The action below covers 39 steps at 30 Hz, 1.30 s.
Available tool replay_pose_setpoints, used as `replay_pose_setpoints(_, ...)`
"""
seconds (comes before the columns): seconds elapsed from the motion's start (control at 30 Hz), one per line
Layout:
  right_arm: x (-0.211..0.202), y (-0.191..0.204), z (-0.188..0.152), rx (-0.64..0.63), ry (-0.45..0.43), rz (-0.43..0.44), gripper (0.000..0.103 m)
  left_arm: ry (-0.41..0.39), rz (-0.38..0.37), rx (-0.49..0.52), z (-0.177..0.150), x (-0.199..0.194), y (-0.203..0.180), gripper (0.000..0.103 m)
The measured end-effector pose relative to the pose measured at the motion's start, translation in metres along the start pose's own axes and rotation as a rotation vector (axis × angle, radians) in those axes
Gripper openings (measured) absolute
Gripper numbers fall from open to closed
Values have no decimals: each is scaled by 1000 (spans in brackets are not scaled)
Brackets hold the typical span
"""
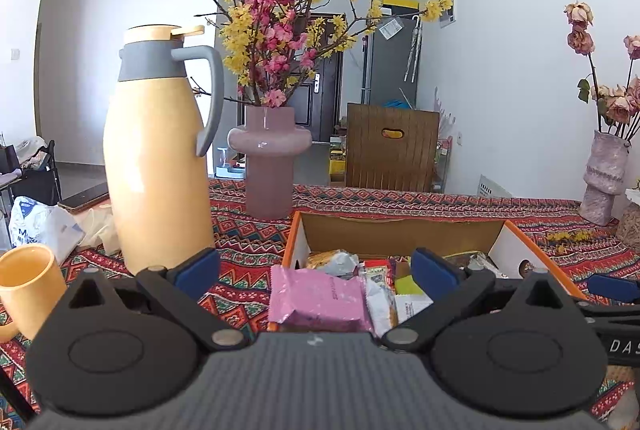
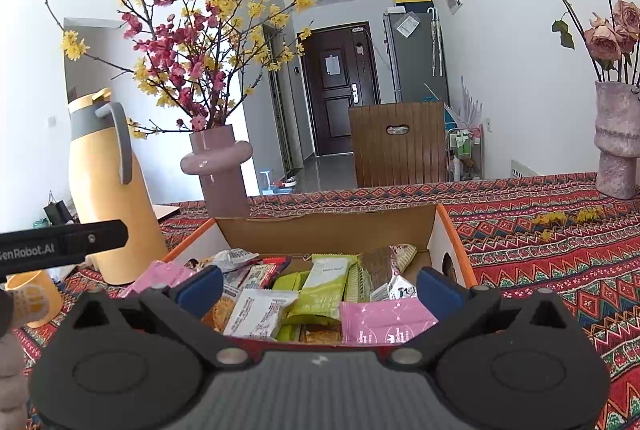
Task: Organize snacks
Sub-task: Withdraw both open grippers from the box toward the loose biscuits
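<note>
The cardboard box (image 2: 332, 230) with orange edges is sitting on the patterned tablecloth (image 2: 540, 242), directly ahead of both grippers, and the snacks are lying loose inside it. From the right wrist view a pale green bar (image 2: 328, 276) is resting near the middle, a white packet (image 2: 258, 312) is lying to its left, and a pink packet (image 2: 386, 320) is lying at the near right corner; the lower edges of these are being cut off by the gripper body. More wrappers are piling up behind them, too jumbled to name.

In the left wrist view a pink packet (image 1: 318, 300) is leaning at the box's near left corner, its base hidden behind the gripper housing.

The left gripper (image 1: 318, 268) is hovering just short of the box's near left corner with its blue-padded fingers spread wide, holding nothing. The right gripper (image 2: 320, 284) is hanging over the box's near edge, likewise spread wide and holding nothing; the snacks are showing between its fingers but lying beyond them.

A yellow flask (image 1: 156, 157) is standing left of the box, a mauve vase (image 1: 270, 153) of blossom branches is standing behind it, and a yellow mug (image 1: 28, 290) is sitting at the far left, partly cut off.
</note>
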State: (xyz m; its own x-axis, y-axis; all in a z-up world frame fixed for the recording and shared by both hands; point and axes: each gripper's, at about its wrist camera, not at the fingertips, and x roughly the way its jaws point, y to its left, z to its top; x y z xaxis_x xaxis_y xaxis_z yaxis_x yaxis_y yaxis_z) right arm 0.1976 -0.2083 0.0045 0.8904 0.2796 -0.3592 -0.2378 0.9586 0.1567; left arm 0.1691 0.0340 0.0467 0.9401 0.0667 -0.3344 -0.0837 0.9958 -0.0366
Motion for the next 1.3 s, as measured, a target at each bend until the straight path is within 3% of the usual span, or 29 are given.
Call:
replay_pose_setpoints(0.6,11,-2,-39,-1,137,-27,103,172,128,-4,-81,0,63,103)
replay_pose_setpoints(1.3,14,16,-48,-20,217,-33,103,198,76,-100,-81,4,78,103)
